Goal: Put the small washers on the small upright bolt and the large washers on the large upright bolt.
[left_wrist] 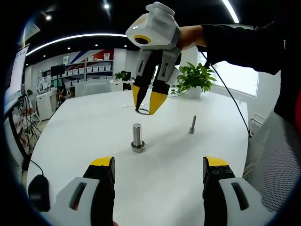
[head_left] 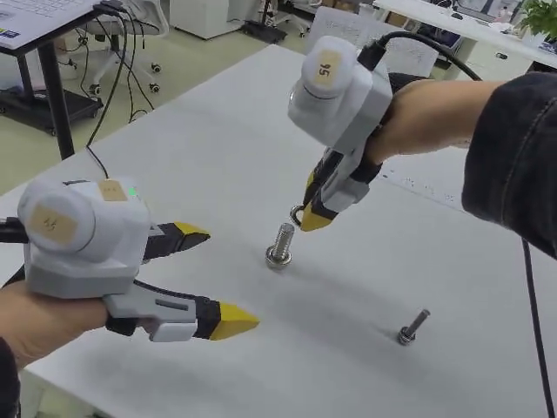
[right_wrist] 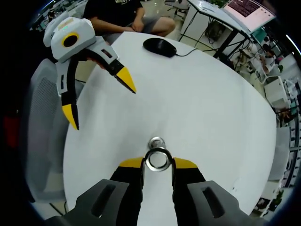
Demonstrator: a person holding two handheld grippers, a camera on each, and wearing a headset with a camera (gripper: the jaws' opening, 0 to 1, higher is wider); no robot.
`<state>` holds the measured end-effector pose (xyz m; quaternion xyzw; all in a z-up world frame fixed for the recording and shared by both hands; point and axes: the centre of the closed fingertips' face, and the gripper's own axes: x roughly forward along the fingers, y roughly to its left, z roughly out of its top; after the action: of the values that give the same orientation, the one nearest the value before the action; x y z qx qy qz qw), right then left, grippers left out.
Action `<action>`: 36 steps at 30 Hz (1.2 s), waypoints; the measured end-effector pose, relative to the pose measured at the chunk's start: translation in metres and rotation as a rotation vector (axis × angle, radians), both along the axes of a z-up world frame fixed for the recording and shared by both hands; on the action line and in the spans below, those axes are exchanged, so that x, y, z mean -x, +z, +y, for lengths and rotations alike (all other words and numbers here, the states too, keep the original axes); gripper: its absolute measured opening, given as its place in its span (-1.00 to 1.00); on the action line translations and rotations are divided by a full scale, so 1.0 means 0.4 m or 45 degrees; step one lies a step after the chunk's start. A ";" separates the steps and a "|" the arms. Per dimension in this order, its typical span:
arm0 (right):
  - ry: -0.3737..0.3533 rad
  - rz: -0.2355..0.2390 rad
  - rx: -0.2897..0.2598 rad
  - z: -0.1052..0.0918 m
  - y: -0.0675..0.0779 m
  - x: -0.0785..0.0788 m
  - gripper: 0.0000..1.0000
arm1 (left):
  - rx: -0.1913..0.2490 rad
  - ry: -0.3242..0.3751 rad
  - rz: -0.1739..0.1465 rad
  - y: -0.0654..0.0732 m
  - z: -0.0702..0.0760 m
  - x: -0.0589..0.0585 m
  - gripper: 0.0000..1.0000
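The large upright bolt [head_left: 282,242] stands mid-table with its wide head down. My right gripper [head_left: 306,216] hangs just above and to the right of it, shut on a large washer [head_left: 297,214]. From the right gripper view, the washer [right_wrist: 157,159] sits between the jaws almost directly over the bolt top [right_wrist: 156,141]. The small bolt [head_left: 412,326] stands further right, near the front. My left gripper [head_left: 216,277] is open and holds nothing, low at the front left. In the left gripper view, the large bolt [left_wrist: 137,137] and small bolt [left_wrist: 193,124] lie ahead.
The white table [head_left: 218,139] runs back to a paper sheet [head_left: 365,35] at its far end. A black mouse [right_wrist: 160,47] lies on the table near a seated person [right_wrist: 123,13]. A potted plant [left_wrist: 194,79] stands at the far edge.
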<state>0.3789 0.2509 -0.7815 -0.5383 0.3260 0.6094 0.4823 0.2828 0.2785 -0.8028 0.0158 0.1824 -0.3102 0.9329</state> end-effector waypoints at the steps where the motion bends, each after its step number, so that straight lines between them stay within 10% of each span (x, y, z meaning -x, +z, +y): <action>1: 0.000 0.000 -0.001 0.001 0.000 -0.001 -0.54 | 0.001 0.001 0.001 0.000 0.001 -0.001 0.52; 36: -0.015 0.052 0.027 0.031 -0.074 -0.010 -0.54 | 0.014 0.014 0.023 -0.023 0.019 -0.004 0.52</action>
<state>0.3828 0.2632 -0.8111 -0.5290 0.3454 0.6139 0.4733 0.2845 0.2861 -0.8120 0.0069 0.1891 -0.3063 0.9329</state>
